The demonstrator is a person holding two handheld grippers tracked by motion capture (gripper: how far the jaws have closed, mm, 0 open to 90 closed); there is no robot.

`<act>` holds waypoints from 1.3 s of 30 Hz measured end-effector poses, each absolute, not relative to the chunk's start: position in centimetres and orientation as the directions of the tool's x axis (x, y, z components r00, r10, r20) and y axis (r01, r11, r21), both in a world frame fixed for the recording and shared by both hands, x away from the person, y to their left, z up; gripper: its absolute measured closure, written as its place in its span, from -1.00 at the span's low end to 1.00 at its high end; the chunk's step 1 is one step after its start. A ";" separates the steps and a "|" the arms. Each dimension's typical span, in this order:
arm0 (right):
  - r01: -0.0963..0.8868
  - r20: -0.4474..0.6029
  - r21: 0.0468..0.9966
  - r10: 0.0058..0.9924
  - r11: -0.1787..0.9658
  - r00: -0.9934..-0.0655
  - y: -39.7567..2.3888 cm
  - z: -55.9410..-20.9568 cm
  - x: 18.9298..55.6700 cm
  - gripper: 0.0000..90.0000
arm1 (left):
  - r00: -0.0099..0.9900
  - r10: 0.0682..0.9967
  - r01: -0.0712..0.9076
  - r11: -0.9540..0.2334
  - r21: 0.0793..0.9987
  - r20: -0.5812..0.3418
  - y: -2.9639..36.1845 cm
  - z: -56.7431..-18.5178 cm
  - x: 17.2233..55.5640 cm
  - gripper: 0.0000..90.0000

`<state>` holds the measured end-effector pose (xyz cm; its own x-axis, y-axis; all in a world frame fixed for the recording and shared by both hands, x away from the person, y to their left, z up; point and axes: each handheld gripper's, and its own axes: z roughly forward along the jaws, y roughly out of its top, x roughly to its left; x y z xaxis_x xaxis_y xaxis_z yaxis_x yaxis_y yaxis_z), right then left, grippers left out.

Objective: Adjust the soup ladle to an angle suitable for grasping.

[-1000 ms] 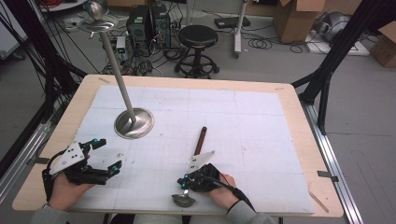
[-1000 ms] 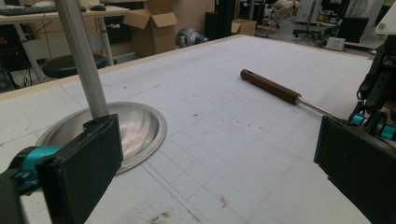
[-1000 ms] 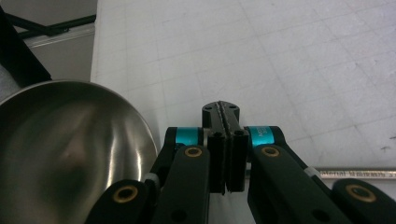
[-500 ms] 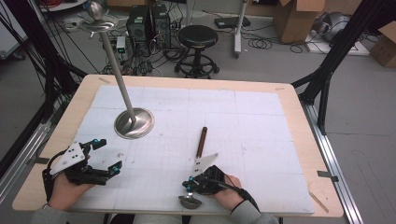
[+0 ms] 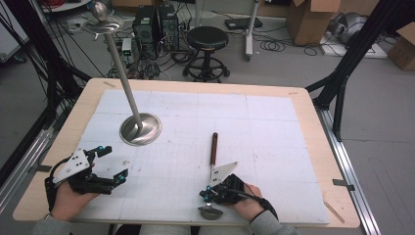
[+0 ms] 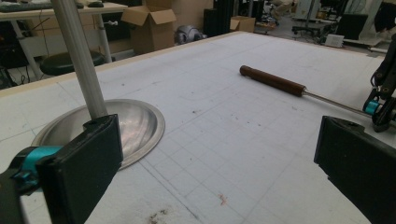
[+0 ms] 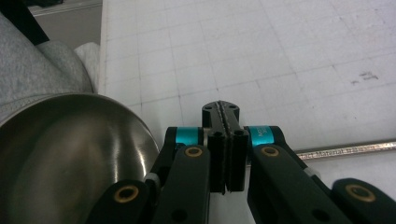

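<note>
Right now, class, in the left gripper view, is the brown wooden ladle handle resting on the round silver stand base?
No: the brown wooden handle lies on the white gridded mat, well apart from the silver base.

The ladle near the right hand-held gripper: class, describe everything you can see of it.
The ladle lies flat on the white gridded mat. It has a dark brown, wood-looking handle pointing away from the person, a thin metal shaft, and a shiny steel bowl at the table's near edge. The right hand-held gripper sits over the shaft with jaws shut; whether it grips the shaft is unclear.
</note>
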<state>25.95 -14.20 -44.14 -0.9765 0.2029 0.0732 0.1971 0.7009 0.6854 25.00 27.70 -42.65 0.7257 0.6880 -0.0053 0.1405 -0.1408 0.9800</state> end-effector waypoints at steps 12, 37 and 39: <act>0.222 0.084 0.674 0.226 0.705 -0.970 -16.6 -44.0 25.9 1.00 | 0.728 0.685 0.146 -0.142 0.979 -0.009 27.7 -42.7 25.0 -0.96; 0.293 0.124 0.657 0.283 0.695 -0.951 -21.8 -43.8 26.2 1.00 | 0.731 0.682 0.157 -0.155 0.975 -0.009 27.6 -42.8 25.1 -0.96; 0.308 0.140 0.650 0.289 0.694 -0.947 -21.7 -43.7 26.2 1.00 | 0.732 0.682 0.159 -0.157 0.975 -0.010 27.6 -42.8 25.2 -0.96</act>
